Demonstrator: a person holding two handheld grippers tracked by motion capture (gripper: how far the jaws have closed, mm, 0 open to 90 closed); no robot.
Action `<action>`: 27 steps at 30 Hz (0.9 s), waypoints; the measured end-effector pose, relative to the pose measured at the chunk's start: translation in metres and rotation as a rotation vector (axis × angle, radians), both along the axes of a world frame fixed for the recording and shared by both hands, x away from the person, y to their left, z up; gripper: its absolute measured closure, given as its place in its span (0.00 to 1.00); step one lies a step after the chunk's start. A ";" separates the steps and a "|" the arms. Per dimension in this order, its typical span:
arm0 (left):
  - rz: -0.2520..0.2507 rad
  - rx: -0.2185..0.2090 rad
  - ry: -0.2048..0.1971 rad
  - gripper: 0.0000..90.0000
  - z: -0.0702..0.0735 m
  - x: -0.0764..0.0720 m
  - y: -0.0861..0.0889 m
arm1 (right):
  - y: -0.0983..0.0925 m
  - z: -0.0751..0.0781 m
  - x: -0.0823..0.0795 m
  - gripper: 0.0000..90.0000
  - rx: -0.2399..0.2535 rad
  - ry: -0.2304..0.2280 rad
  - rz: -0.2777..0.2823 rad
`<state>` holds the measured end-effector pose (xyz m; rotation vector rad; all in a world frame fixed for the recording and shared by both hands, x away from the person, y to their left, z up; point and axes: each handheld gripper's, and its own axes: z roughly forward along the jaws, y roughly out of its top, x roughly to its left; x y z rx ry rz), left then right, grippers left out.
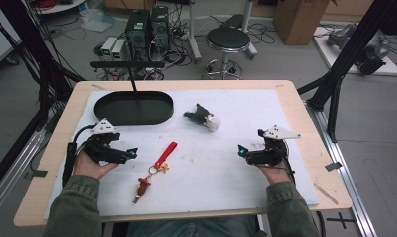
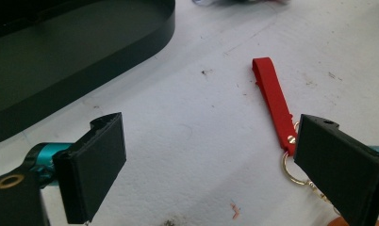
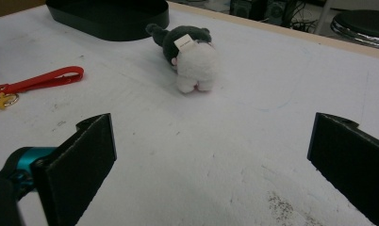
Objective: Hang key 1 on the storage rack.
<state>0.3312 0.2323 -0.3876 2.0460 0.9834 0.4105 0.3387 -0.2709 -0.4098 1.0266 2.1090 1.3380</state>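
White tabletop [image 1: 265, 106], red-strapped keychain [image 1: 165, 154] just right of the empty, wide-open left gripper [image 1: 132, 152].

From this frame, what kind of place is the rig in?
Most likely a robotics lab or workshop, not a home. Desktop computers sit on the floor amid loose cables, black framing struts stand by the table, and a cardboard box and stool stand behind.

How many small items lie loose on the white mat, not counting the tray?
2. The keychain with its red strap lies near the left tongs. The plush toy lies farther back, right of the black tray. None seems hidden.
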 end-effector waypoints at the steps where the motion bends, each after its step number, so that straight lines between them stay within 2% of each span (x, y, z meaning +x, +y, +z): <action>1: -0.004 0.006 0.002 0.11 0.001 0.002 -0.003 | 0.000 0.000 0.000 0.01 -0.002 -0.002 0.000; 6: -0.019 0.014 0.015 0.12 0.001 0.007 -0.012 | 0.000 0.000 0.000 0.01 -0.006 0.001 0.002; 7: -0.038 0.027 0.026 0.12 0.003 0.010 -0.017 | 0.001 0.000 0.000 0.01 -0.005 0.002 0.002; 13: -0.062 0.047 0.045 0.12 0.003 0.019 -0.031 | 0.001 0.000 -0.001 0.01 -0.005 0.005 0.009; 17: -0.097 0.064 0.094 0.12 -0.001 0.029 -0.044 | 0.001 -0.001 0.000 0.01 -0.011 0.003 0.007; 19: -0.102 0.064 0.098 0.13 -0.003 0.030 -0.047 | 0.001 -0.001 0.000 0.01 -0.013 0.004 0.005; 27: -0.123 0.107 0.128 0.14 -0.012 0.038 -0.065 | 0.001 -0.001 0.001 0.01 -0.015 0.000 0.006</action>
